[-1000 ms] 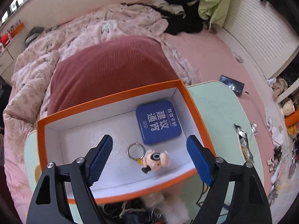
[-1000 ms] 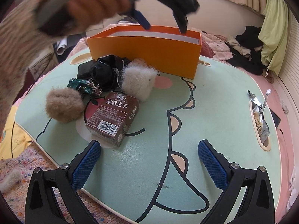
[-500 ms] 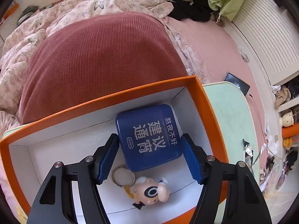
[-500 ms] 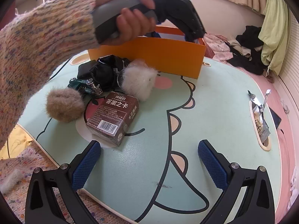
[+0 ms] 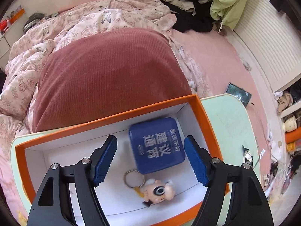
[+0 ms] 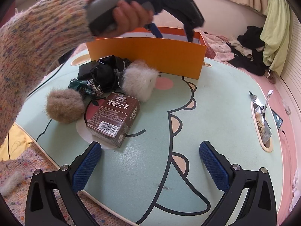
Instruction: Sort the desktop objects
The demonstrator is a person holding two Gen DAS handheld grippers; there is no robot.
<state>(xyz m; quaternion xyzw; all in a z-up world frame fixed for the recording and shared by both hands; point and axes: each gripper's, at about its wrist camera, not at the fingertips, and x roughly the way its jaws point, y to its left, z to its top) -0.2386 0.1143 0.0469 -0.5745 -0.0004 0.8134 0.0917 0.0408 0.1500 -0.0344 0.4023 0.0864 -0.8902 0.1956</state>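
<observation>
The orange box (image 5: 205,116) with a white inside holds a blue tin (image 5: 157,145) and a cartoon keychain figure (image 5: 159,189). My left gripper (image 5: 150,141) hangs over the box with its jaws opening. The tin lies on the box floor between and beyond the pads, touched by neither. In the right wrist view a hand (image 6: 129,15) holds that left gripper (image 6: 173,32) above the orange box (image 6: 146,54). My right gripper (image 6: 150,146) stands open and empty over the table, near a brown card box (image 6: 114,118).
On the green dinosaur table (image 6: 207,103) lie a white fluffy ball (image 6: 139,81), a brown fluffy ball (image 6: 64,106), a green toy car (image 6: 84,86) and a black bundle (image 6: 105,71). A snack wrapper (image 6: 261,118) sits at the right edge. A red cushion (image 5: 109,75) lies behind the box.
The left jaws narrowed around the blue tin half a second ago and have widened again. The tin now lies slightly turned on the box floor. The right gripper has kept still.
</observation>
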